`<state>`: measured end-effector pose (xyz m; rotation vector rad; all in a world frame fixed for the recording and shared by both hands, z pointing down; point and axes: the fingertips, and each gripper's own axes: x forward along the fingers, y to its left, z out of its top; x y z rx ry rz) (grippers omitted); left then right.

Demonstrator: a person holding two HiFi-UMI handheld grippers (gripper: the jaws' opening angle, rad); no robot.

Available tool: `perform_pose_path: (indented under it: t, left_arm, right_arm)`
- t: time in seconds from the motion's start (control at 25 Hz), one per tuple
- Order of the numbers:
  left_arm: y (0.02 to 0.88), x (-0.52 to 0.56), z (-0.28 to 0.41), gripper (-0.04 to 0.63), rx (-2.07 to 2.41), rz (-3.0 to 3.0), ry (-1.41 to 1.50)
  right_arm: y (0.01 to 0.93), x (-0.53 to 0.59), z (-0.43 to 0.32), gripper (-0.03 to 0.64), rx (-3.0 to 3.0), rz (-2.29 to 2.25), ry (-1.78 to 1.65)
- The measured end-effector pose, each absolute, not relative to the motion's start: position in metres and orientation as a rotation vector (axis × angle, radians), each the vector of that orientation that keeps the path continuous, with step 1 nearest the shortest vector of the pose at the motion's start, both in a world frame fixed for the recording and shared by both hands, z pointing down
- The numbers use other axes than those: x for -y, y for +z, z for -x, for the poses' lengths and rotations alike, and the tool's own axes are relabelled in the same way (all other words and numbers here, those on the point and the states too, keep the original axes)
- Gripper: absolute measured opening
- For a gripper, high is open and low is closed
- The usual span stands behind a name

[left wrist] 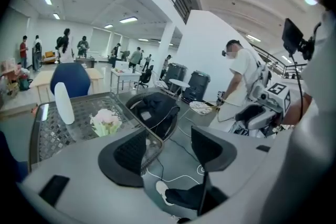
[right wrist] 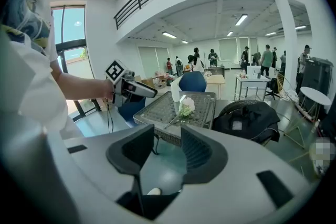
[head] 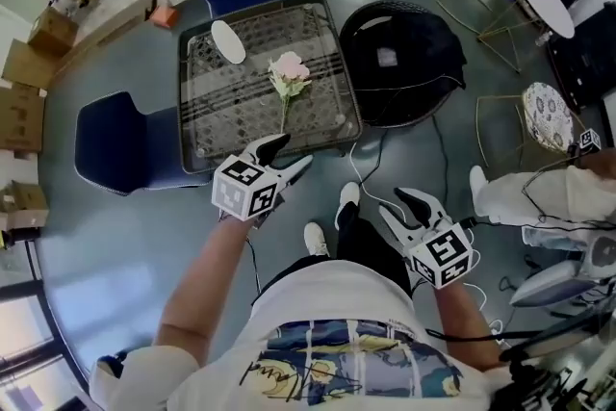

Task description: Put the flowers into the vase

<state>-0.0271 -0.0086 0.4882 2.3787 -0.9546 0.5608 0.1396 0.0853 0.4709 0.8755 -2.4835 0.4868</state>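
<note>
Both grippers are holding their fingers spread, with nothing between them. The right gripper [head: 395, 204] is hanging back by the person's legs. The left gripper [head: 294, 152] is hovering closer, at the table [head: 190, 125] edge. The flowers [head: 289, 77] are lying just past it, with the stem pointing back at it. The white vase [head: 228, 41] is standing farther off, to the left.

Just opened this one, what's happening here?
A person stands at a table with a gripper in each hand. The left gripper and the right gripper are both open and empty, the left by the table's near edge, the right over the floor. The flowers lie on the tabletop, apart from the upright white vase. Nothing has been picked up yet.
</note>
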Motion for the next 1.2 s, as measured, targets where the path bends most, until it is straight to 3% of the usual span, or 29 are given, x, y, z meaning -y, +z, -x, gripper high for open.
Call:
perform_pose_path:
  t: [0.28, 0.68, 0.92, 1.2]
  left_arm:
    - [0.534, 0.117, 0.056, 0.339, 1.068, -2.165, 0.695]
    - [0.618, 0.224, 0.09, 0.348, 1.12, -1.912, 0.933]
    - [0.688, 0.258, 0.105, 0.413, 1.081, -1.757, 1.091]
    - [0.739, 0.259, 0.101, 0.413, 0.934, -1.641, 1.214]
  right_arm:
    - [0.476, -0.001, -0.143, 0.143, 2.522, -0.785, 0.454]
    - [0.499, 0.045, -0.18, 0.143, 2.467, -0.846, 0.56]
    - [0.508, 0.045, -0.201, 0.143, 2.402, -1.012, 0.588]
    - [0.51, 0.04, -0.189, 0.143, 2.322, -1.104, 0.65]
